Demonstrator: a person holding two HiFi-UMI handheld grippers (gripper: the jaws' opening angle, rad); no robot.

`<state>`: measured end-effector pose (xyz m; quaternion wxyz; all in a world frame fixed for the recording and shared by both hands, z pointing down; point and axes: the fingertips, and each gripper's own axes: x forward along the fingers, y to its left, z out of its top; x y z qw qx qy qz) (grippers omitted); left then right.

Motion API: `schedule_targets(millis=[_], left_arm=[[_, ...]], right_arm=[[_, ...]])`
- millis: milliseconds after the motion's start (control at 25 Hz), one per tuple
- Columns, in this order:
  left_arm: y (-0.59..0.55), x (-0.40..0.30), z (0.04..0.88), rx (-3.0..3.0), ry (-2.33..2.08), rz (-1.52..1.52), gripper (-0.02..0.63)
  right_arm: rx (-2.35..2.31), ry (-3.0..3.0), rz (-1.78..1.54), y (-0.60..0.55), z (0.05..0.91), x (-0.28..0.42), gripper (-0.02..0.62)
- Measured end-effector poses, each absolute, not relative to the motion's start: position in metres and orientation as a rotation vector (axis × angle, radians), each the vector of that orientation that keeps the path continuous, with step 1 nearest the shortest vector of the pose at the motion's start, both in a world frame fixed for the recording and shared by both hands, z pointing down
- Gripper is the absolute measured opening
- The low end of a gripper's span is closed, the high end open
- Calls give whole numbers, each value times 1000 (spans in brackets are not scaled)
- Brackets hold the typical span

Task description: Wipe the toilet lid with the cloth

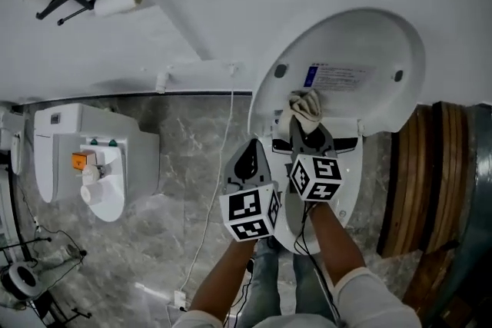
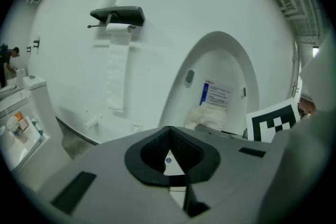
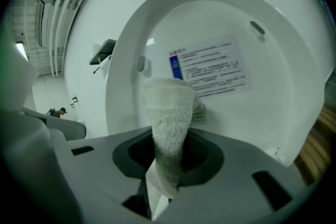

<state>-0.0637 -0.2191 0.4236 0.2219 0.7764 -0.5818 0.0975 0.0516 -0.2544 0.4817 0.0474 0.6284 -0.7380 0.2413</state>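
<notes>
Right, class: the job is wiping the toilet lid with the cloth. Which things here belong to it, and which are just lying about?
Belong: toilet lid; cloth; right claw, shut on the cloth.
Just about: toilet roll on the wall; cable; left claw, shut and empty.

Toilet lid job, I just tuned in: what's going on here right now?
A person stands over the toilet with a gripper in each hand. The right gripper is shut on a white cloth and holds it up at the inner face of the raised lid, just below the printed label; it looks to be in contact there. The left gripper is shut and empty, beside the right one and short of the lid.
</notes>
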Motion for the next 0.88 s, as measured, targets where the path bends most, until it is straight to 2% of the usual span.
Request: schedule_targets(millis=[240, 440, 640, 880], left_arm=[[-210, -129, 453, 2002, -1674, 225, -3], [-206, -137, 471, 1975, -1672, 242, -3], [-209, -108, 478, 2006, -1624, 280, -3], [-214, -16, 475, 2107, -1509, 329, -3]], right_arm=[[1769, -2278, 698, -264, 509, -24, 97], [1798, -2224, 716, -272, 528, -24, 97], [1875, -2154, 752, -274, 537, 13, 97], [2055, -1997, 812, -258, 544, 126, 97]])
